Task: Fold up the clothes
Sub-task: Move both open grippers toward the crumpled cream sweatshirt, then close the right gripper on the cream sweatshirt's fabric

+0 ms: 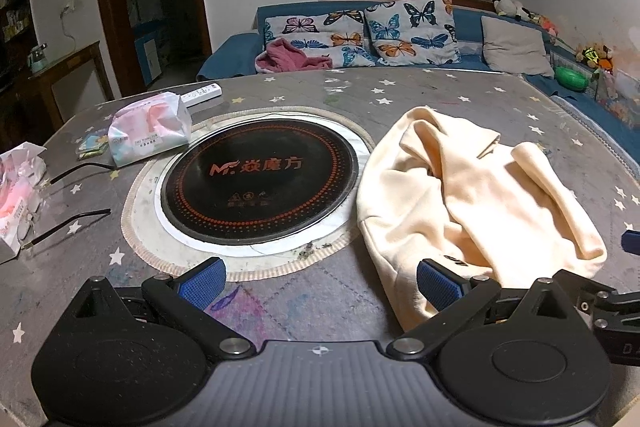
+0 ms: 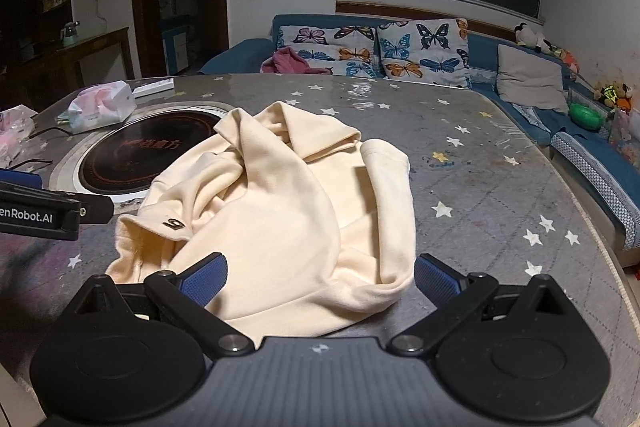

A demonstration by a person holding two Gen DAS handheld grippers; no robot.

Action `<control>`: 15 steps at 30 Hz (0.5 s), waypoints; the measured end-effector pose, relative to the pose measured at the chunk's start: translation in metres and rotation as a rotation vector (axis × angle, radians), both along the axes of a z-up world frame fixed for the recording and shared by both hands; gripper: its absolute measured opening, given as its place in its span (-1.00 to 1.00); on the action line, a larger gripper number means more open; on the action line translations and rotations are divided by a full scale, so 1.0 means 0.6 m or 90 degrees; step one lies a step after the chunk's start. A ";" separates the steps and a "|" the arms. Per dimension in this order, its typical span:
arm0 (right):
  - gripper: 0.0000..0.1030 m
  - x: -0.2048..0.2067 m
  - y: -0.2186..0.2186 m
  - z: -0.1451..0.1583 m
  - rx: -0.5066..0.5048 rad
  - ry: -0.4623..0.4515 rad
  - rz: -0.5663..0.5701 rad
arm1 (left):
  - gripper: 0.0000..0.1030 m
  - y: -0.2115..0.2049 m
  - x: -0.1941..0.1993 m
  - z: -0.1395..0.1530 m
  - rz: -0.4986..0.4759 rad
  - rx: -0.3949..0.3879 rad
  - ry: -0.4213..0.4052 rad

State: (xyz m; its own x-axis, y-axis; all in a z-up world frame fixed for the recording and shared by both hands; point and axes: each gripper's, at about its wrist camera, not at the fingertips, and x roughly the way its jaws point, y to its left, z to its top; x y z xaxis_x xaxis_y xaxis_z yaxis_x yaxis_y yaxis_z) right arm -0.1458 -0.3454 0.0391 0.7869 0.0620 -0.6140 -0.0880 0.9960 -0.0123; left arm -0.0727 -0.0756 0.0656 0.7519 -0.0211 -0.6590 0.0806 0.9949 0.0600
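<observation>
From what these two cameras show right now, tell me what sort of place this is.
Most likely a home living room. A blue sofa with butterfly cushions lines the far wall, and the star-patterned table has a built-in induction cooktop. A crumpled cream garment lies on it.

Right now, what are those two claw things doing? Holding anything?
Left gripper: open, holding nothing, beside the cream garment.
Right gripper: open, holding nothing; the garment lies between its fingers, ungripped.

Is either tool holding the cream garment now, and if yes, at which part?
Nothing is held. The left tool and the right tool are both open, and the cream garment lies crumpled on the table.
</observation>
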 end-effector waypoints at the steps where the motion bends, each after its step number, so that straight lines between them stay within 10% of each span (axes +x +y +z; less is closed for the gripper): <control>1: 0.92 0.000 0.001 0.000 0.000 0.000 0.001 | 1.00 -0.001 -0.002 0.001 -0.001 0.001 -0.001; 15: 0.83 -0.004 0.006 0.001 0.005 0.003 0.004 | 1.00 -0.015 -0.012 0.002 -0.013 0.009 -0.004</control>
